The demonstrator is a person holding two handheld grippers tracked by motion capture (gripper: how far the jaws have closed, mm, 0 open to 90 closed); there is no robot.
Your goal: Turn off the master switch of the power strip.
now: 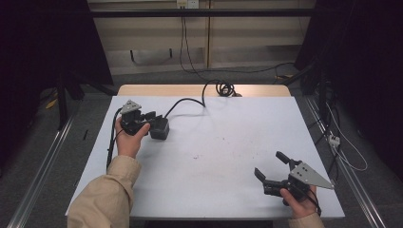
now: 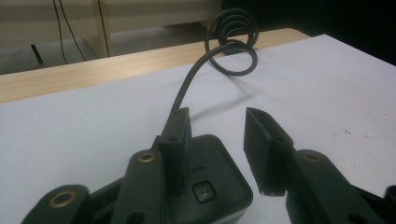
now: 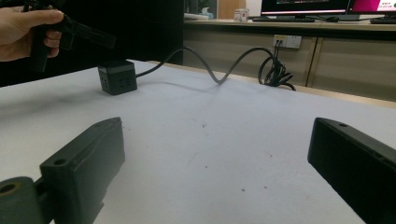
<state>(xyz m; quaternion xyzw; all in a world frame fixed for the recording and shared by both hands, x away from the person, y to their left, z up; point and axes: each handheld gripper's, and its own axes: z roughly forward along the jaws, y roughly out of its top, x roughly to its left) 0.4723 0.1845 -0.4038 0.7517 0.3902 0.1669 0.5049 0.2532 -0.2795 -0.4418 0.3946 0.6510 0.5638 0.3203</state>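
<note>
Table (image 1: 228,156): a white top with a bare wooden strip along its far edge, lightly speckled with small marks near the middle.
Cable (image 1: 190,100): black, running from the box toward twelve o'clock and ending in a coil (image 1: 225,88) on the wooden strip; in the left gripper view it rises from behind the box to that coil (image 2: 233,39).
Right gripper (image 1: 274,167): at about five o'clock on the table, held in the person's right hand (image 1: 299,202), with a grey three-cornered plate on top. Its jaws stand wide apart and hold nothing; in the right gripper view only bare tabletop lies between them.
Left gripper (image 1: 153,118): at about ten o'clock, in the person's left hand (image 1: 128,140), tan sleeve behind it. Its jaws are partly open with the box at them. In the left gripper view one jaw lies against the box's top and side, the other stands clear of it with a gap, so nothing is clamped.
Black box (image 1: 160,128): a small dark cube-shaped adapter resting on the table at ten o'clock, just in front of the left gripper; a small square button shows on its top (image 2: 204,192).
</note>
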